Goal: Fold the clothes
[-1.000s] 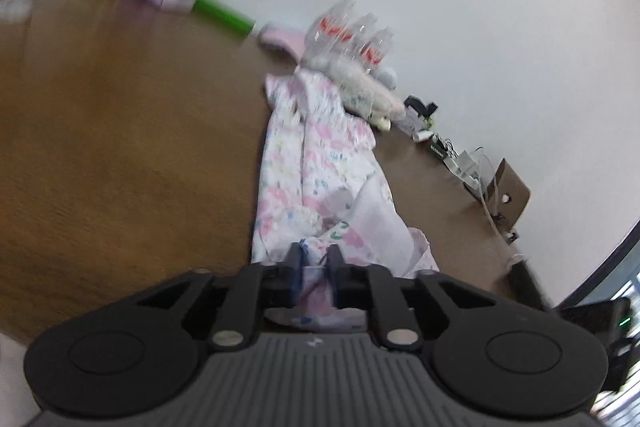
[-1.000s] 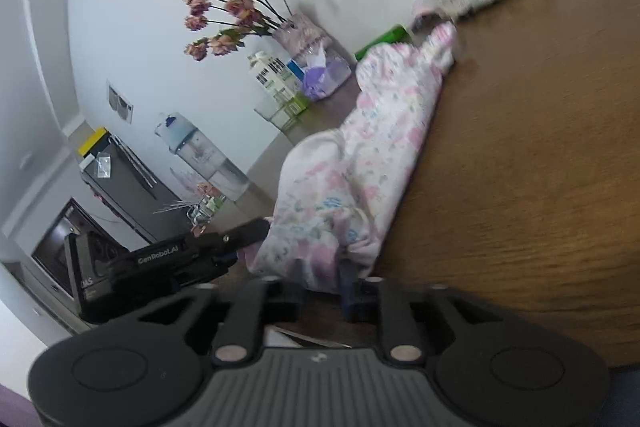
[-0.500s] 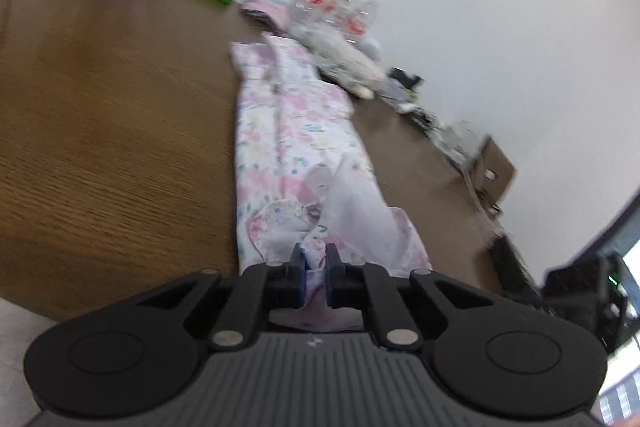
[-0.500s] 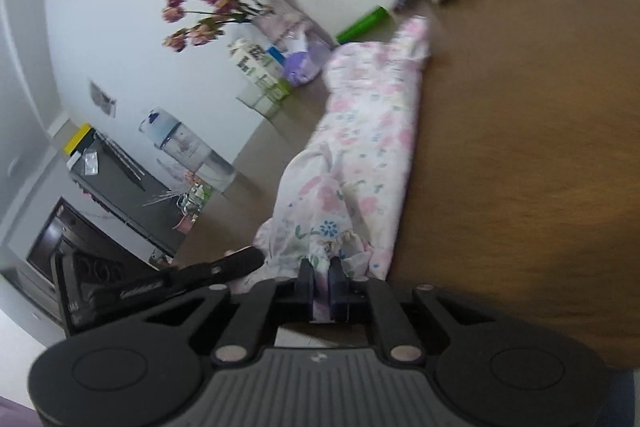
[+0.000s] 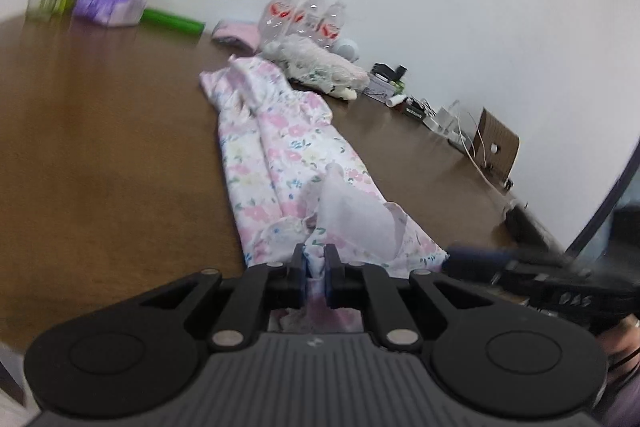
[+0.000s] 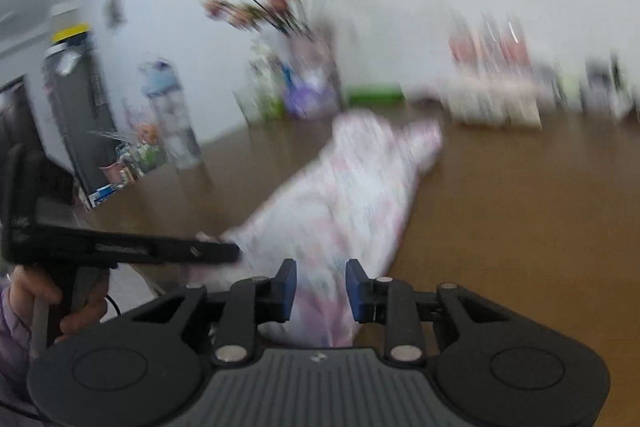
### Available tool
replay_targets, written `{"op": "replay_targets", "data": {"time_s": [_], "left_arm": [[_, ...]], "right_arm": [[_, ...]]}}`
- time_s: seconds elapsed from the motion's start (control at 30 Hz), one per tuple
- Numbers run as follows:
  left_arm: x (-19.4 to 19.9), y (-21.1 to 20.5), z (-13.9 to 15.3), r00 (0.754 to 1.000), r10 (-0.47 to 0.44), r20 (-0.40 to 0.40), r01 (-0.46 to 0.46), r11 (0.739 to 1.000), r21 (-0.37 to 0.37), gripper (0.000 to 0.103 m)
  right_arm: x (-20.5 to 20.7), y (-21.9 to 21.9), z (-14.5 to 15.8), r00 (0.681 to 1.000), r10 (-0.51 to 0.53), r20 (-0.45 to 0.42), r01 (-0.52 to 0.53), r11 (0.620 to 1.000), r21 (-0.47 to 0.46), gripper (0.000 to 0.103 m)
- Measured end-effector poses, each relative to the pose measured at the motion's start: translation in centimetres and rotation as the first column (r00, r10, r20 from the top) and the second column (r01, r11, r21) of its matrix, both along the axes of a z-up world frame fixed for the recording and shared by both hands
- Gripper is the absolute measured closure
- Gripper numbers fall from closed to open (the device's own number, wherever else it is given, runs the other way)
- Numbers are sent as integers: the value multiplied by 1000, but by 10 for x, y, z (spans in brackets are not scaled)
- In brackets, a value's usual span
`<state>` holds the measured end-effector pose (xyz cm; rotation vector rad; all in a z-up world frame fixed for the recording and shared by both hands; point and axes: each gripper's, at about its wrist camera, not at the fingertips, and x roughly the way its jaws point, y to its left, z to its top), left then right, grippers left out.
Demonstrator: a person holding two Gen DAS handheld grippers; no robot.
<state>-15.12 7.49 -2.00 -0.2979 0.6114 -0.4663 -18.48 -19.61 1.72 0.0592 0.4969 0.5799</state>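
Note:
A pink and white floral garment (image 5: pixel 288 147) lies stretched lengthwise on the brown wooden table (image 5: pixel 100 167). My left gripper (image 5: pixel 315 263) is shut on the garment's near hem. In the right wrist view, which is blurred, the garment (image 6: pixel 344 199) runs away from me, and my right gripper (image 6: pixel 321 281) is open with the near end of the cloth between its fingers. The left gripper's body (image 6: pixel 132 247) shows at the left of that view, touching the cloth's near corner.
Along the far wall stand plastic bottles (image 5: pixel 308 15), a green tube (image 5: pixel 172 21), a purple tissue pack (image 5: pixel 108 1), a fluffy cloth bundle (image 5: pixel 320 63), small gadgets and a cardboard piece (image 5: pixel 496 143). A vase of flowers (image 6: pixel 276 7) stands at the back.
My right gripper has opened and let go of the garment's hem. Both views have swung; the left gripper stays shut on the cloth.

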Motion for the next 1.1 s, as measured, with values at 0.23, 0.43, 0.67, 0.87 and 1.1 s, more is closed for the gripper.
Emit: {"op": "replay_targets", "data": {"time_s": [0.23, 0.43, 0.67, 0.87, 1.1], "left_arm": [[4, -1, 0, 999, 44, 16, -44, 999, 13, 94], [-11, -2, 8, 989, 61, 136, -66, 997, 30, 88], [-14, -23, 4, 984, 25, 177, -56, 983, 173, 93], [-6, -21, -15, 988, 23, 154, -46, 987, 152, 93], [8, -8, -12, 994, -29, 105, 17, 993, 114, 93]], "right_arm": [[40, 43, -32, 999, 22, -44, -24, 999, -44, 98], [35, 35, -40, 999, -24, -43, 26, 999, 44, 100], [28, 33, -30, 999, -41, 6, 40, 996, 74, 92], [23, 15, -44, 998, -63, -26, 66, 993, 99, 94], [-16, 33, -15, 931, 296, 215, -255, 947, -196, 35]]}}
